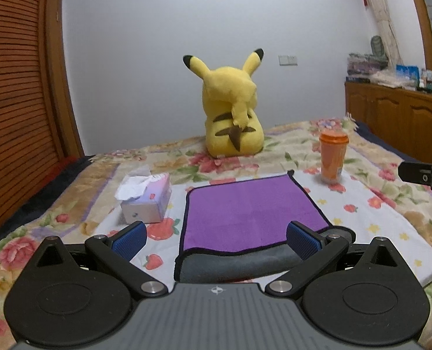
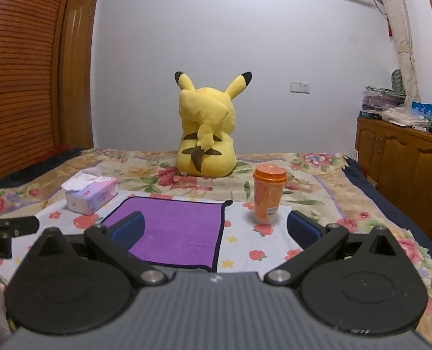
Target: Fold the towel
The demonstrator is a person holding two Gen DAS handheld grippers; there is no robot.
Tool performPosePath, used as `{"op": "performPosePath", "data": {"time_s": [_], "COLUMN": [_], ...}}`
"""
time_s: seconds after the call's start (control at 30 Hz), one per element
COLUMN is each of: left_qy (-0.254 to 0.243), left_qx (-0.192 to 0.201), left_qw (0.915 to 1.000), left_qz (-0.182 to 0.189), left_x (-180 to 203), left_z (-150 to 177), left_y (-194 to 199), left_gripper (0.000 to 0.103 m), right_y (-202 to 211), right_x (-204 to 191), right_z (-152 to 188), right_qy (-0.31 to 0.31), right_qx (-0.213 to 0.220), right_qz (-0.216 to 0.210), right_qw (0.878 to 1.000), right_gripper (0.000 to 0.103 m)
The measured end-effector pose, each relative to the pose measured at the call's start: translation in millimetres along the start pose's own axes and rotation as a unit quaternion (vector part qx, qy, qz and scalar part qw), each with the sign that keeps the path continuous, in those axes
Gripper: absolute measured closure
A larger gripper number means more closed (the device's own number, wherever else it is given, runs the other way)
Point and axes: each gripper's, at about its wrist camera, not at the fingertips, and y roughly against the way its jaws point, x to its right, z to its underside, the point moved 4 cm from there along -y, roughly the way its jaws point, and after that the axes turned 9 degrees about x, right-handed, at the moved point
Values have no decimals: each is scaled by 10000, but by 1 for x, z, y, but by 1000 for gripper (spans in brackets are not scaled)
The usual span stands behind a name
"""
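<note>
A purple towel [image 1: 251, 210] with a dark border lies on a white flowered cloth on the bed. Its near edge is turned over and shows a grey underside [image 1: 233, 265]. My left gripper [image 1: 216, 237] is open, hovering over that near edge, touching nothing. In the right wrist view the towel [image 2: 175, 227] lies flat, left of centre. My right gripper [image 2: 216, 227] is open and empty above the towel's near right corner. The right gripper also shows at the right edge of the left wrist view [image 1: 426, 178].
A yellow Pikachu plush [image 1: 230, 110] sits at the back of the bed. An orange lidded cup [image 1: 332, 157] stands right of the towel. A tissue box [image 1: 146, 201] sits left of it. A wooden cabinet [image 2: 405, 160] stands at the right, a slatted wardrobe [image 1: 11, 87] at the left.
</note>
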Motion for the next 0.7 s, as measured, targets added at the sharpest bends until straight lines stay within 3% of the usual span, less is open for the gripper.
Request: {"op": "performPosePath", "data": {"time_s": [0.7], "left_qy": [-49], "left_qx": [-438], "left_qw": [9990], "left_qz": [7], "left_x": [-4], "left_z": [4], "left_y": [-41], "left_gripper": [0], "right_y": [-40], "right_x": [-13], "right_z": [3], "right_qy": [50], "right_qx": [-275], "right_qz": [-301], "right_qw": [9992], "right_gripper": [0]}}
